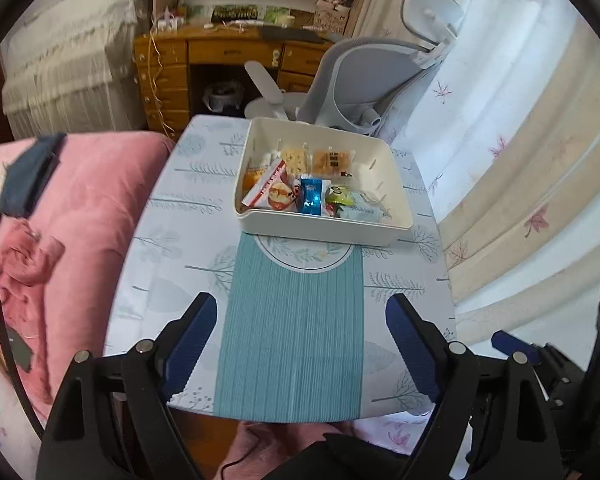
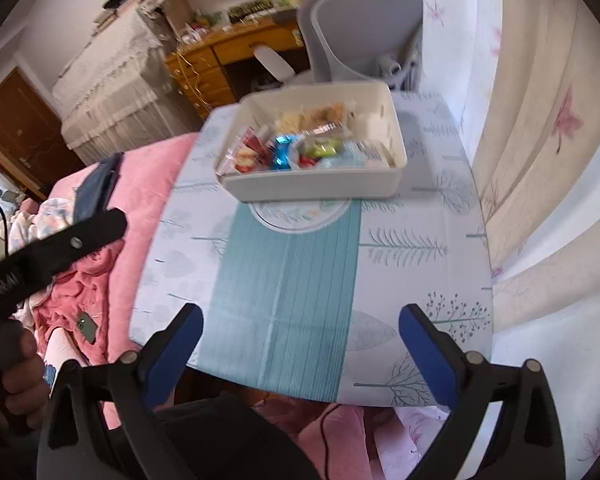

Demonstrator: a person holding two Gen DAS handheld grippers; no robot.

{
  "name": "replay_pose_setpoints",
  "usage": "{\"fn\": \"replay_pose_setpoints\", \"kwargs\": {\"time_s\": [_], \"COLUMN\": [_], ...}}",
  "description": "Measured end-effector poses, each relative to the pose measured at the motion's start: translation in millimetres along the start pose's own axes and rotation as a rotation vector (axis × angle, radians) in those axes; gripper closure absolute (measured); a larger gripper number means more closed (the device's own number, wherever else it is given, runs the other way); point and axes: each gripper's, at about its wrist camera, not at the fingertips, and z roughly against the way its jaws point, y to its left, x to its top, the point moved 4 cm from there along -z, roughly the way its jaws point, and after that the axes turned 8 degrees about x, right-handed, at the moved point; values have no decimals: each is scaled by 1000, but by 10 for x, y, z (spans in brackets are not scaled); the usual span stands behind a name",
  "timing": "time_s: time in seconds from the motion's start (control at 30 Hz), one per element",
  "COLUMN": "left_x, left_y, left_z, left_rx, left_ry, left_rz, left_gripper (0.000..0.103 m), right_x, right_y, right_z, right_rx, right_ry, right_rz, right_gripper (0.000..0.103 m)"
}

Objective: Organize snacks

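A cream plastic bin [image 1: 324,232] stands at the far end of the small table and holds several wrapped snacks, among them a blue packet [image 1: 311,199] and a cracker pack [image 1: 333,160]. The bin also shows in the right wrist view [image 2: 312,188], blurred. My left gripper [image 1: 300,312] is open and empty above the near part of the teal runner [image 1: 292,340]. My right gripper [image 2: 300,320] is open and empty over the near table edge. Part of the left gripper's body [image 2: 60,248] shows at the left of the right wrist view.
The table has a tree-print cloth [image 1: 172,248]. A pink bed [image 1: 80,208] lies along its left side with a dark blue item [image 1: 28,176] on it. A grey office chair [image 1: 364,76] and a wooden desk [image 1: 220,52] stand behind. Curtains [image 1: 520,160] hang on the right.
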Motion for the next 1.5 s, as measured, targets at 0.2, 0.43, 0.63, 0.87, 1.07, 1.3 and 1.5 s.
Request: {"fn": "replay_pose_setpoints", "kwargs": {"time_s": [0.2, 0.43, 0.63, 0.87, 1.07, 1.3, 1.5], "left_x": [-120, -232, -232, -236, -236, -234, -230], "left_y": [-88, -81, -101, -162, -196, -225, -247], "left_z": [217, 395, 453, 439, 429, 424, 414], "left_rx": [36, 102, 154, 170, 164, 159, 160], "left_ry": [-46, -102, -129, -126, -122, -123, -122], "left_rz": [-11, -7, -29, -61, -69, -79, -80], "left_gripper": [17, 2, 1, 1, 1, 1, 1], "right_x": [-142, -240, -285, -298, -302, -306, -302], "right_y": [197, 182, 124, 97, 67, 48, 36], "right_z": [229, 302, 303, 337, 329, 325, 312], "right_rx": [-24, -64, -70, -88, -89, -88, -88], "right_ry": [-46, -86, -87, -100, -97, -92, -89], "right_rz": [41, 20, -14, -31, -45, -49, -53], "right_gripper": [3, 0, 0, 0, 0, 0, 0]}}
